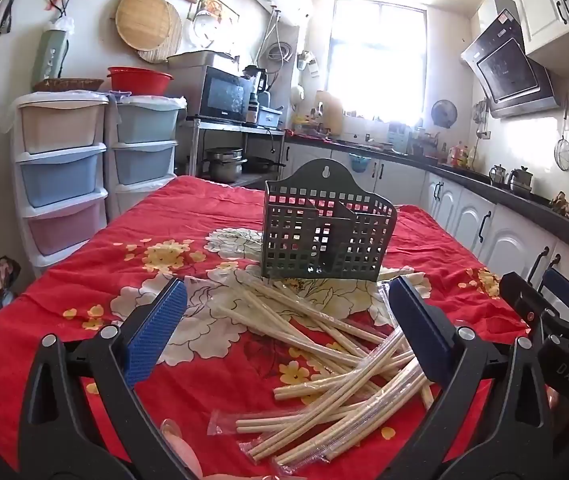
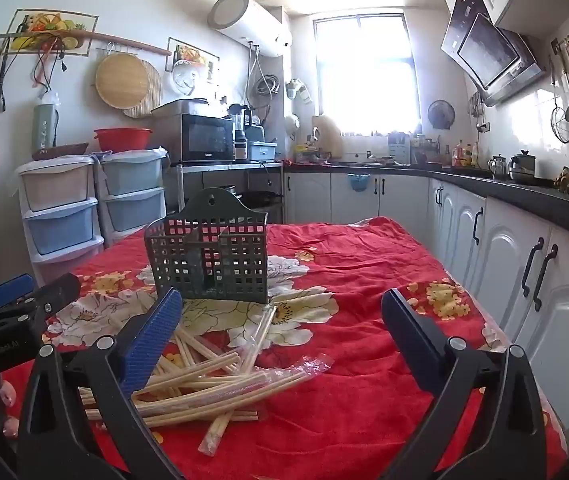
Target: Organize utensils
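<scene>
A dark green lattice utensil holder (image 1: 326,236) stands upright on the red flowered tablecloth (image 1: 172,216); it also shows in the right wrist view (image 2: 210,258). A loose pile of wooden chopsticks (image 1: 336,376), some in clear wrappers, lies in front of it, also in the right wrist view (image 2: 208,380). My left gripper (image 1: 288,328) is open and empty above the pile. My right gripper (image 2: 282,336) is open and empty, to the right of the pile, and shows at the left view's right edge (image 1: 552,312). The left gripper shows at the right view's left edge (image 2: 16,300).
Stacked plastic drawer units (image 1: 60,176) stand beyond the table's left side. White cabinets (image 2: 524,264) under a dark counter run along the right. A microwave (image 1: 224,94) on a metal rack and a window are at the back.
</scene>
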Tool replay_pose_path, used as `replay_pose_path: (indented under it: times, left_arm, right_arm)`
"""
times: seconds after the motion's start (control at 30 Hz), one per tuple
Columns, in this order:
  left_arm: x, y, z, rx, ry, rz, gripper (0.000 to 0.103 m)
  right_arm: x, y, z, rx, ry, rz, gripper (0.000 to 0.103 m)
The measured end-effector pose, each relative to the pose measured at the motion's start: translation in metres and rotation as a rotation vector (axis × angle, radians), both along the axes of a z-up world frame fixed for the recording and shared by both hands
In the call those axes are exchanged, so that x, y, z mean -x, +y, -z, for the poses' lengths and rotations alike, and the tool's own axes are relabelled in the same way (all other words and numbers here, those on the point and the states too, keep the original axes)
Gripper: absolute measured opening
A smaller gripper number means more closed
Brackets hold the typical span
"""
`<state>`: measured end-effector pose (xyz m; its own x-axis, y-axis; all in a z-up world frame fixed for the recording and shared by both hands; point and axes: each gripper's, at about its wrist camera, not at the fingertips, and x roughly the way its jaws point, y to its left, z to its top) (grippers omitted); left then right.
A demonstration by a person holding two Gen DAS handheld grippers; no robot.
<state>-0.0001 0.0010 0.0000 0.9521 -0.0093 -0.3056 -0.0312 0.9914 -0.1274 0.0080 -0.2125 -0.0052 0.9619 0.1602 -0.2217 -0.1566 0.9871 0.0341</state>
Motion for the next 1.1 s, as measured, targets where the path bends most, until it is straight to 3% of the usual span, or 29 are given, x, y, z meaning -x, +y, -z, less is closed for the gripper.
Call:
replay_pose_path:
  times: [1.1]
  left_arm:
    - [0.000, -0.002, -0.002, 0.001, 0.000, 0.006, 0.093]
  right_arm:
    - [0.008, -0.001, -0.007, -0.007, -0.026, 0.016, 0.097]
